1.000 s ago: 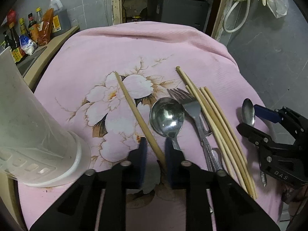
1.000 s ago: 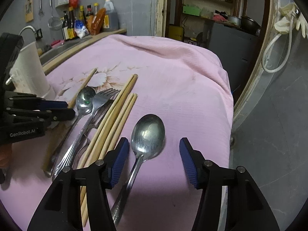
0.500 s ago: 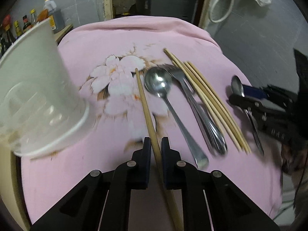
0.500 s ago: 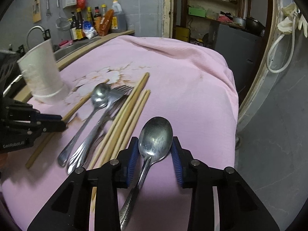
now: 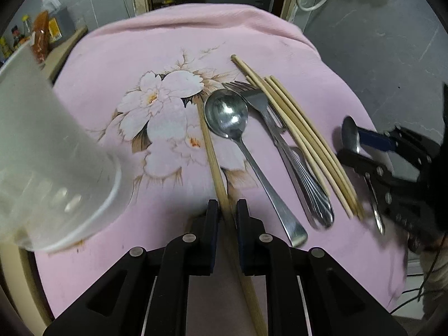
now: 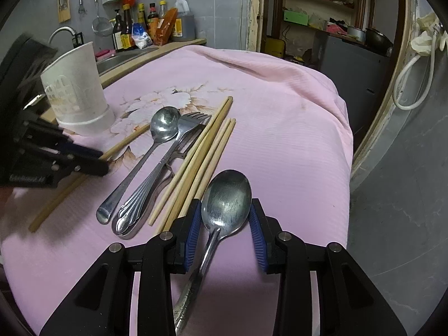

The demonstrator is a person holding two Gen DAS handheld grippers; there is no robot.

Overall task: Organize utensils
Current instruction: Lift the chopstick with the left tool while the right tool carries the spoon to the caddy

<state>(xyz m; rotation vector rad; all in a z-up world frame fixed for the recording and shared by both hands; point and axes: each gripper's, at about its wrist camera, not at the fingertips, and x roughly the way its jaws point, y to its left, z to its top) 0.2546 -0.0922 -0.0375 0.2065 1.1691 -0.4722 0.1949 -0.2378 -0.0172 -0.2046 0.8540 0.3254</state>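
1. Two grippers were over a pink cloth (image 6: 280, 117) printed with a pale flower.
2. Left gripper (image 5: 226, 210): fingers closed on one chopstick (image 5: 208, 145), which ran between the pads and lay slanting over the cloth.
3. Right gripper (image 6: 226, 218): its jaws had just been closing, with the bowl of a spoon (image 6: 226, 200) between them; blue pads (image 6: 256, 229) pressed on either edge of the bowl, its handle trailing back under the gripper.
4. Second spoon (image 6: 163, 124) lay on the cloth just beside the held chopstick, bowl up.
5. Forks (image 6: 193, 120) lay touching that spoon, one partly under another; how many, I cannot tell.
6. Chopstick bundle (image 6: 212, 137) lay between the forks and the right gripper.
7. White cup (image 6: 77, 89) stood upside down at the cloth's left edge, near the left gripper.
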